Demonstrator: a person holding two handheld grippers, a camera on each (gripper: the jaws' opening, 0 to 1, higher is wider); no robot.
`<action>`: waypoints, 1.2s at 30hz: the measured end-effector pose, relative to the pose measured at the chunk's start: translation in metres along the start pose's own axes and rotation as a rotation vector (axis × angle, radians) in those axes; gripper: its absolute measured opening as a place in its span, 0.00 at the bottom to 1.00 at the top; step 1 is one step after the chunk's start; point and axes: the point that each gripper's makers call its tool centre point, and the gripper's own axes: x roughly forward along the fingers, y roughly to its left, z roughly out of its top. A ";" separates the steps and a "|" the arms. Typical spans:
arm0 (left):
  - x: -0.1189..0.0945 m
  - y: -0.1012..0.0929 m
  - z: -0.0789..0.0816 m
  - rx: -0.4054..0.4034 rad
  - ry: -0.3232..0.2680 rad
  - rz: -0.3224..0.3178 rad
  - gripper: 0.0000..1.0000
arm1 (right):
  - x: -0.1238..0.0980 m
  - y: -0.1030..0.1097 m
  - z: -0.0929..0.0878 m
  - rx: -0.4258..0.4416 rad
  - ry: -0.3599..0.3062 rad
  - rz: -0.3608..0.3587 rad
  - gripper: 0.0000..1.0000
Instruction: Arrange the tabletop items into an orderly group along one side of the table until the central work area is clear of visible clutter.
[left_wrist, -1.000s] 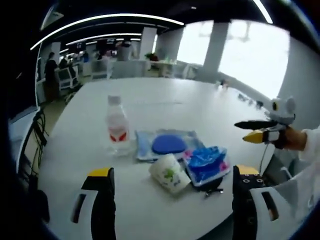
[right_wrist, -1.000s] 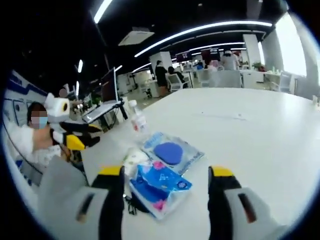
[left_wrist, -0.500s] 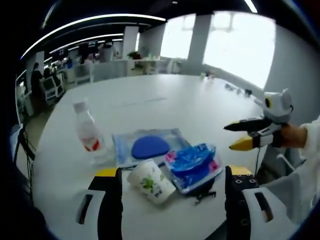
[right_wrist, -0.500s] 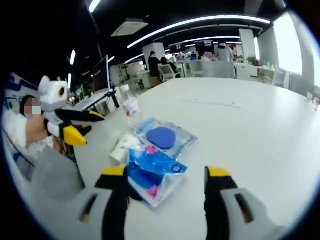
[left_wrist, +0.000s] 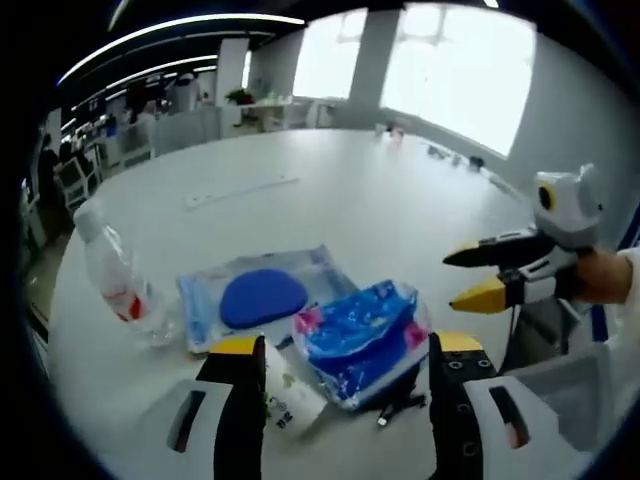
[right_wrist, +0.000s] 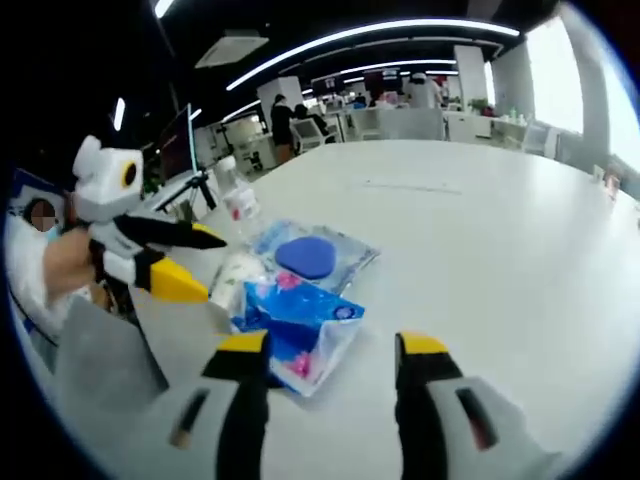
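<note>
both grippers, left gripper (left_wrist: 340, 355) and right gripper (right_wrist: 330, 350), were released, jaws parted, hovering near blue tissue pack (left_wrist: 362, 335) beside paper cup (left_wrist: 288, 392).

long curved white ceiling light strips (right_wrist: 400, 35), bright tall windows (left_wrist: 455, 75), white square pillar (left_wrist: 368, 55), grey office chairs (right_wrist: 400, 122) at far desks, standing people (right_wrist: 282, 115) in background, dark monitor (right_wrist: 178, 148) on a stand

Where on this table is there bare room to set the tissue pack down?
Bare white table stretches beyond the blue pouch toward the far edge, and on the side away from the cup. The near edge is crowded: tissue pack, cup, pouch and bottle sit bunched, with both tongs open close by.
</note>
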 end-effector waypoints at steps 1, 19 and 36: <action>0.002 0.000 -0.003 0.015 0.015 -0.004 0.54 | 0.001 -0.001 -0.001 0.004 0.002 -0.005 0.46; 0.031 0.004 -0.020 -0.069 0.120 0.013 0.36 | 0.028 0.008 -0.030 -0.025 0.124 0.077 0.23; 0.042 -0.007 -0.014 -0.174 0.109 -0.001 0.01 | 0.033 -0.011 -0.038 0.007 0.164 0.033 0.00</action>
